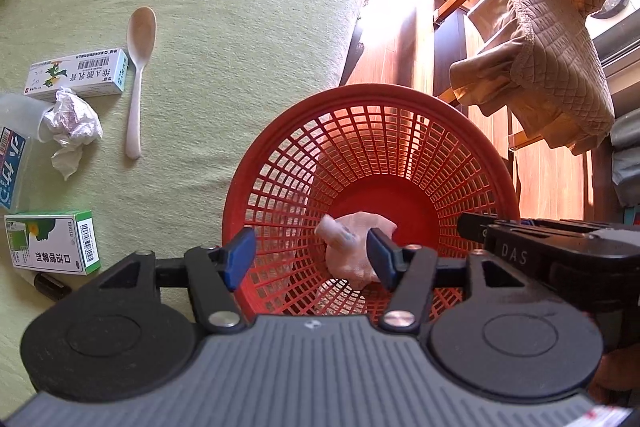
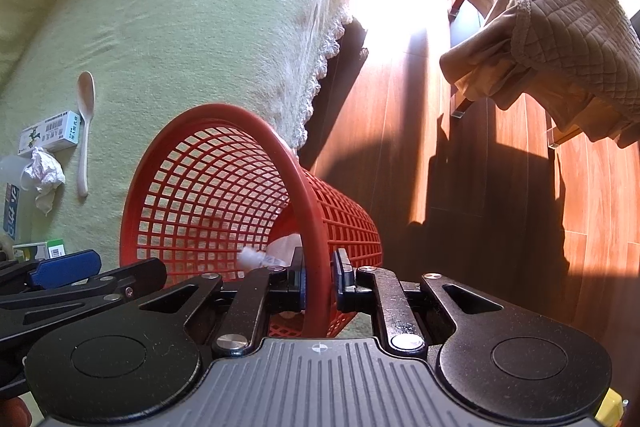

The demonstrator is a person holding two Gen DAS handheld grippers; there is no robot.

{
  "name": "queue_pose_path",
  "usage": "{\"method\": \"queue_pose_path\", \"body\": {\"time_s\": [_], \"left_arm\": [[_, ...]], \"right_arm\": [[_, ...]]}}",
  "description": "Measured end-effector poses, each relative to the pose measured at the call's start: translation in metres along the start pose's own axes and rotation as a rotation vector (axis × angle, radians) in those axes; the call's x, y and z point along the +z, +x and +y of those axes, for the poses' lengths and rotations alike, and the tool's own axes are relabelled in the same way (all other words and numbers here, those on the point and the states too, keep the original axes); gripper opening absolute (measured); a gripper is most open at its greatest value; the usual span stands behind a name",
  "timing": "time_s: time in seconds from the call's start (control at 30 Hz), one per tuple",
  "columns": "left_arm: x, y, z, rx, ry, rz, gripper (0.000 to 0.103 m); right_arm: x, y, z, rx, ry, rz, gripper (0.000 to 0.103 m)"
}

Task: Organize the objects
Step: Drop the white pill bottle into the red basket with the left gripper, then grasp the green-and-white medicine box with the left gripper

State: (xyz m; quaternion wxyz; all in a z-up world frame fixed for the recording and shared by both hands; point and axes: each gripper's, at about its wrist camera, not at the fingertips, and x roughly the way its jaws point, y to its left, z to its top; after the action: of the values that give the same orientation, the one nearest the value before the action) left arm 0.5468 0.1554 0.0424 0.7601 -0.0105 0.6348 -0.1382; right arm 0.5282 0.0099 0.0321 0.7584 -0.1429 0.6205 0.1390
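Right gripper [image 2: 320, 277]: jaws clamped on the rim of the red plastic lattice basket [image 2: 208, 187], one pad inside the rim, one outside. The basket hangs at the fringed edge of the pale green bed cover [image 2: 192, 27], tilted, mouth toward the cameras; its outer wall is over the brown wood floor [image 2: 460, 167].

Left gripper [image 1: 312, 259]: jaws apart above the basket mouth, pads pressing on nothing. Between and below them, blurred, a small white tube-like item [image 1: 334, 231] and a crumpled pinkish-white wad [image 1: 356, 255] lying in the basket's bottom.

On the bed cover, well left of the basket: cream plastic spoon [image 1: 138, 75], white-and-blue carton [image 1: 78, 75] beside its bowl end, crumpled white tissue [image 1: 70, 127] touching that carton, green-and-white carton [image 1: 52, 247] nearer the camera. A broad bare stretch of cover lies between spoon and basket.

Right of the basket the floor is open up to a tan quilted cloth [image 2: 560, 7] draped over furniture.
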Motion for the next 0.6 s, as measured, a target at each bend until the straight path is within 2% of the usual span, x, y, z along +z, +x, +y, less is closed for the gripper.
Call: {"method": "queue_pose_path", "body": {"time_s": [0.23, 0.5, 0.6], "left_arm": [[-0.013, -0.010, 0.029, 0.052, -0.049, -0.013, 0.056], [-0.060, -0.018, 0.115, 0.225, -0.200, 0.004, 0.056], [-0.076, -0.023, 0.153, 0.284, -0.242, -0.027, 0.059]], "right_arm": [[0.000, 0.000, 0.001, -0.004, -0.001, 0.002, 0.010], [0.000, 0.001, 0.003, -0.011, -0.005, 0.005, 0.010], [0.000, 0.001, 0.004, -0.014, -0.005, 0.005, 0.010]]}}
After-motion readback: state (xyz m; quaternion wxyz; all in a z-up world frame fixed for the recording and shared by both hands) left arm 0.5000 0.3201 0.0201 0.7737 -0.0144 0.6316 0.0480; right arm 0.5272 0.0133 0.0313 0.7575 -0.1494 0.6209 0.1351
